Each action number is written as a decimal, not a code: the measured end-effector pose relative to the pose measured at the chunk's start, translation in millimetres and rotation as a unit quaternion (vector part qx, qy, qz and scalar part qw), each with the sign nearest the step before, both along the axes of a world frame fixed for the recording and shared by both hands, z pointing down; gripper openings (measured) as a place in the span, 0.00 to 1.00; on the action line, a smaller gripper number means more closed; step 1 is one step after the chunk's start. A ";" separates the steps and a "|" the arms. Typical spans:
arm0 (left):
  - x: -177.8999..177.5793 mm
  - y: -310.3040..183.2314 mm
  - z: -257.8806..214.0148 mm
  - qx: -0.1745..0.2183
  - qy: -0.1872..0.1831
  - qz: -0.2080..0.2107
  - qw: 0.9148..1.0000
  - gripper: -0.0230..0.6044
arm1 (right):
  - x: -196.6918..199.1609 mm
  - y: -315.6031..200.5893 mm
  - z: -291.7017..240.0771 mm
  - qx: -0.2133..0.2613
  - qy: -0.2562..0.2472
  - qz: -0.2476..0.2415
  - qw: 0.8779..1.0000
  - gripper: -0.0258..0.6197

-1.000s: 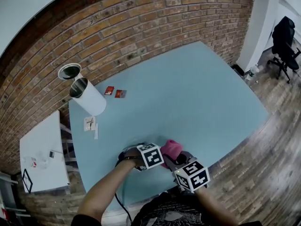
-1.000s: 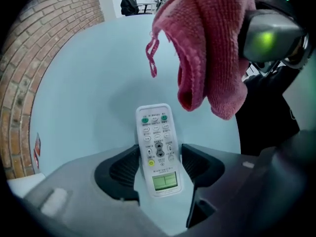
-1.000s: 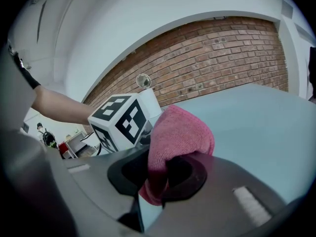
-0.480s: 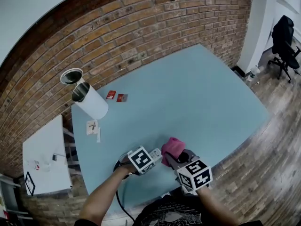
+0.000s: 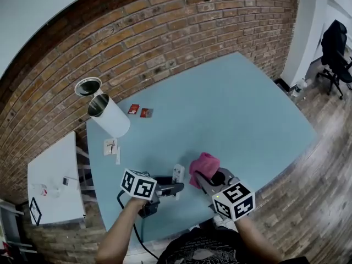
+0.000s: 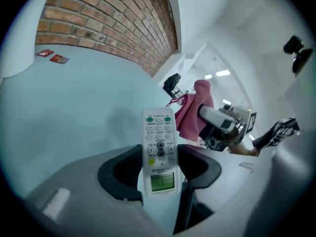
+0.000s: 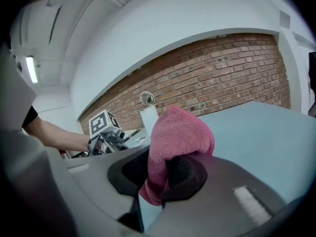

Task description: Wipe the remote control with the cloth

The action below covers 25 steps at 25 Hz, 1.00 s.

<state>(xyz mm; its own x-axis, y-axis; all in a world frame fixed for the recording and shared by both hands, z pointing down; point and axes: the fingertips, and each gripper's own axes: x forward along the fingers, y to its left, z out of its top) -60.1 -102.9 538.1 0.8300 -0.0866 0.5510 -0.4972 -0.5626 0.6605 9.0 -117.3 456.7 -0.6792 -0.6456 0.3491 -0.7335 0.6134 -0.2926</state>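
Note:
The white remote control stands buttons-up between the jaws of my left gripper, which has just closed on it and holds it above the blue table. In the head view the remote sticks out of the left gripper toward the cloth. My right gripper is shut on the pink cloth, just right of the remote with a small gap between them. Bunched cloth hangs over the right gripper and covers one pad.
A white canister lies tipped at the table's back left, with a round open tin behind it. Two red cards and a paper slip lie nearby. A white side table stands left; an office chair stands far right.
The left gripper has lifted off the table with the remote and rolled over, its marker cube swinging left. The right gripper has risen a little with the cloth.

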 end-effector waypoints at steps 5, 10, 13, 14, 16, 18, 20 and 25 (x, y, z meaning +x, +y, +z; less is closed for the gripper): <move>15.8 7.6 -54.2 -0.031 0.189 -0.021 0.981 0.39 | -7.8 -4.4 -29.3 0.052 0.001 -0.024 0.998 0.14; 26.5 23.4 -95.9 -0.051 0.329 0.005 0.943 0.39 | -18.9 -4.9 -60.3 0.119 0.021 -0.059 0.991 0.14; 28.9 30.7 -110.9 -0.061 0.380 0.020 0.923 0.39 | -29.9 -1.7 -78.3 0.164 0.045 -0.088 0.981 0.14; 28.5 31.6 -115.5 -0.064 0.397 0.021 0.915 0.39 | -32.8 -1.5 -83.2 0.181 0.052 -0.096 0.977 0.14; 26.1 30.6 -122.0 -0.066 0.423 0.018 0.903 0.39 | -36.9 -0.9 -89.0 0.207 0.066 -0.111 0.970 0.14; 23.0 26.7 -125.5 -0.066 0.441 0.009 0.895 0.38 | -41.7 1.7 -94.3 0.218 0.077 -0.125 0.965 0.14; 20.8 23.5 -127.9 -0.068 0.452 0.003 0.889 0.38 | -46.8 4.2 -95.6 0.228 0.089 -0.139 0.959 0.14; 16.1 18.1 -126.5 -0.067 0.452 -0.009 0.889 0.38 | -53.6 8.4 -90.2 0.241 0.124 -0.159 0.949 0.14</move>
